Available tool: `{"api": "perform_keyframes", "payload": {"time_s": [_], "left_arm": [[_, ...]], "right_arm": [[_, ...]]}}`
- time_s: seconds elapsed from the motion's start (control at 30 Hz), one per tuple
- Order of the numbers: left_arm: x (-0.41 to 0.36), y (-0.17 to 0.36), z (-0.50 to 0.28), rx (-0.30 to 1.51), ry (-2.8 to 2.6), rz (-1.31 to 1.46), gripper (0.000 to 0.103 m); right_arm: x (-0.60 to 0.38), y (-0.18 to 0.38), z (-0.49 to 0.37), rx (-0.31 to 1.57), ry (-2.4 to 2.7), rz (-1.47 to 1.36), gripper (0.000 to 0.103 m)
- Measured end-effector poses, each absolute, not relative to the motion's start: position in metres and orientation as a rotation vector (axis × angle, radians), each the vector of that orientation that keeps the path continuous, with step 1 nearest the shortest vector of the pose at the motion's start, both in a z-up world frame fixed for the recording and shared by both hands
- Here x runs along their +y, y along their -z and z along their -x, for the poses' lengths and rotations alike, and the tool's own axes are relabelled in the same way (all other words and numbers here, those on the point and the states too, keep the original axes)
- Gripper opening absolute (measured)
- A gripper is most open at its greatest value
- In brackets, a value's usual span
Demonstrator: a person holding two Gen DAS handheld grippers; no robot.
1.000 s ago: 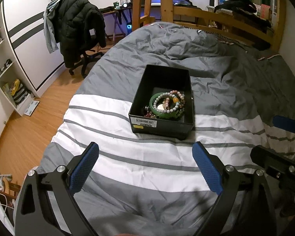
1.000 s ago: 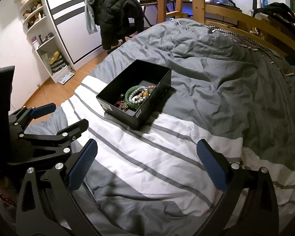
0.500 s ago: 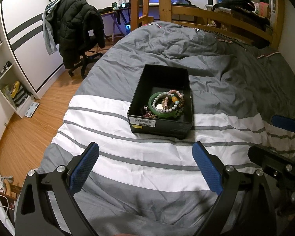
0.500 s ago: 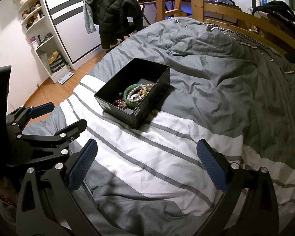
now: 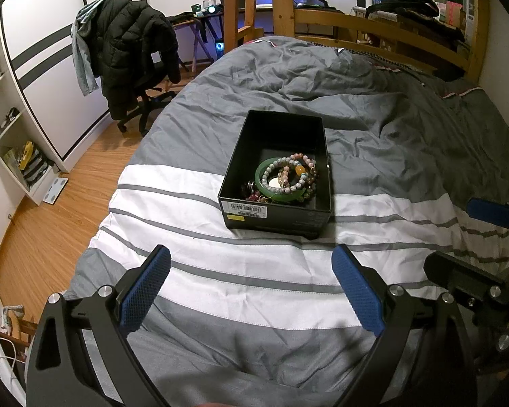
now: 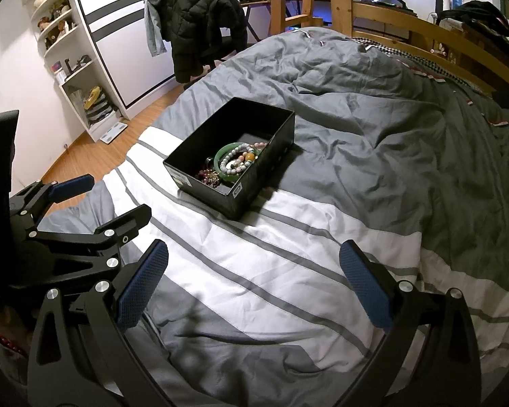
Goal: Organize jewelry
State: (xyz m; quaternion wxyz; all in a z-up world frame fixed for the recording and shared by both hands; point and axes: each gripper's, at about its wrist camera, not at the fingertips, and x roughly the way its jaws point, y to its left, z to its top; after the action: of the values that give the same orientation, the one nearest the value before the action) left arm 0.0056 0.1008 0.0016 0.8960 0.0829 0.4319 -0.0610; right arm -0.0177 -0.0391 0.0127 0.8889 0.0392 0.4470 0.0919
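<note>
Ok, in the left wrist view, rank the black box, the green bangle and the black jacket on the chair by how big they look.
Largest to smallest as they look:
1. black jacket, though it hangs farther off
2. black box
3. green bangle, inside the box, clearly smallest

Jacket and box look close in size, so that order is unsure.

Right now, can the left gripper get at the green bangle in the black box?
Probably yes. The left gripper is open and empty, the black box has no lid, and only bare duvet lies between. A beaded bracelet rests on the green bangle, which may crowd the grasp.
</note>
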Motion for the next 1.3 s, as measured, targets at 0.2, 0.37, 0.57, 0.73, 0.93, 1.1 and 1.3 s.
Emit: {"api": "perform_keyframes", "payload": {"time_s": [0.2,0.37,0.57,0.73,0.93,1.1,1.3], "left_arm": [[0.1006,-0.0017,-0.0058,0.895,0.126,-0.173,0.094],[0.1004,-0.0017,-0.0058,0.895,0.127,-0.172,0.094],[0.0996,-0.0007,-0.0052,0.896,0.131,-0.176,0.094],[0.0992,0.0005,-0.0044,0.896,0.136,-0.179,0.094],[0.0984,-0.0002,-0.0048,0.896,0.134,-0.179,0.094],[0.0985,-0.0004,-0.0049,0.896,0.134,-0.179,0.094],[0.0982,0.0011,-0.0034,0.896,0.138,-0.182,0.094]], "right_arm": [[-0.0397,-0.0134,0.0173,0.929,-0.192,-0.080,0.100],[-0.0396,-0.0126,0.0173,0.930,-0.189,-0.082,0.100],[-0.0396,-0.0123,0.0164,0.936,-0.193,-0.068,0.100],[-0.0402,-0.0091,0.0162,0.941,-0.189,-0.059,0.100],[-0.0403,-0.0088,0.0163,0.941,-0.192,-0.060,0.100],[-0.0388,-0.0060,0.0162,0.949,-0.195,-0.061,0.100],[-0.0397,-0.0053,0.0165,0.949,-0.195,-0.065,0.100]]}}
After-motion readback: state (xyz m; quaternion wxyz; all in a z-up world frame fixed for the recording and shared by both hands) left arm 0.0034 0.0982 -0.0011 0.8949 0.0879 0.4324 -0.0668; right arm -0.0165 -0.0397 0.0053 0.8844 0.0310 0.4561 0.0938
